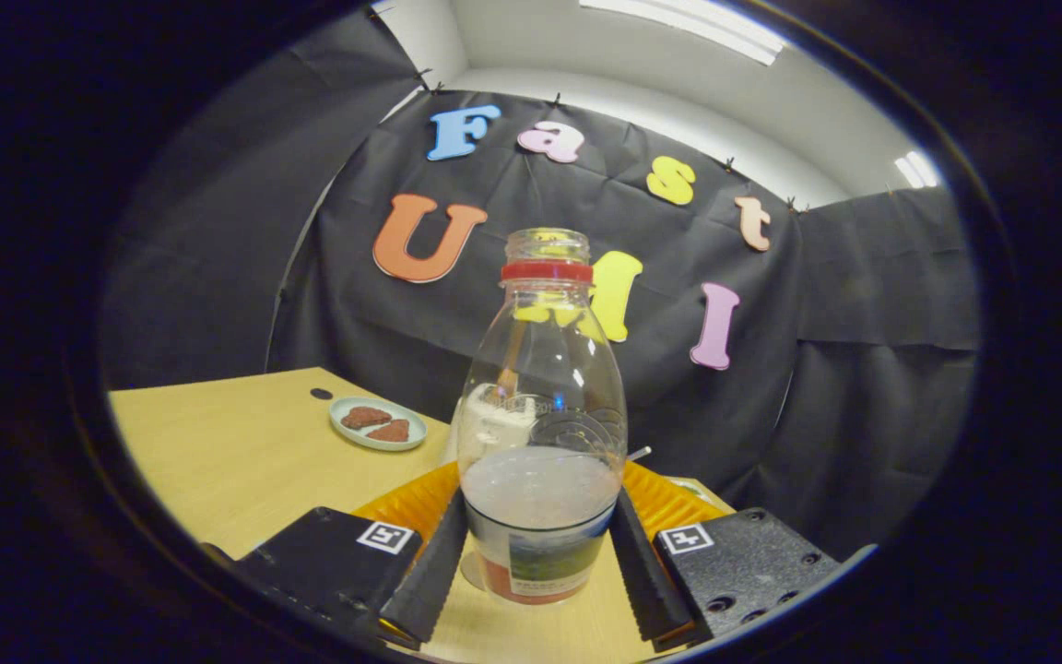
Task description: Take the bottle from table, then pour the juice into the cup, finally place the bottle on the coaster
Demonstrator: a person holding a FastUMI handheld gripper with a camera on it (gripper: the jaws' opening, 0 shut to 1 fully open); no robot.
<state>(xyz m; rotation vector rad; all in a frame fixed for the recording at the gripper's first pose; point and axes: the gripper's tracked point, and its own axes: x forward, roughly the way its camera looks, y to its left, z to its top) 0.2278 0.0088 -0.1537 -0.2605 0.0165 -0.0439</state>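
Gripper view looks along the two fingers toward a clear plastic bottle point(541, 433) standing upright between them. The gripper point(540, 567) has its fingers closed in against the lower body of the bottle, one finger pressing on each side at the level of the label band, so the jaws pinch the bottle. The bottle has a red ring around its neck, and its mouth appears to be without a cap. A pale, cloudy juice fills roughly the lower third of it, with its surface lying level. The base of the bottle sits low over the light wooden table point(236, 443); whether it touches the tabletop or is lifted just off it cannot be told.

Just beyond the bottle and partly hidden by it lies an orange ridged coaster point(669, 503), its rim showing on both sides of the bottle. Seen through the clear upper body of the bottle is a white cup point(492, 426), standing behind the coaster. Farther off on the table, to the left of the bottle and well apart from it, rests a small pale plate point(378, 424) carrying two reddish-brown biscuits point(377, 423). Beyond the plate, a small dark spot point(321, 394) marks the tabletop.
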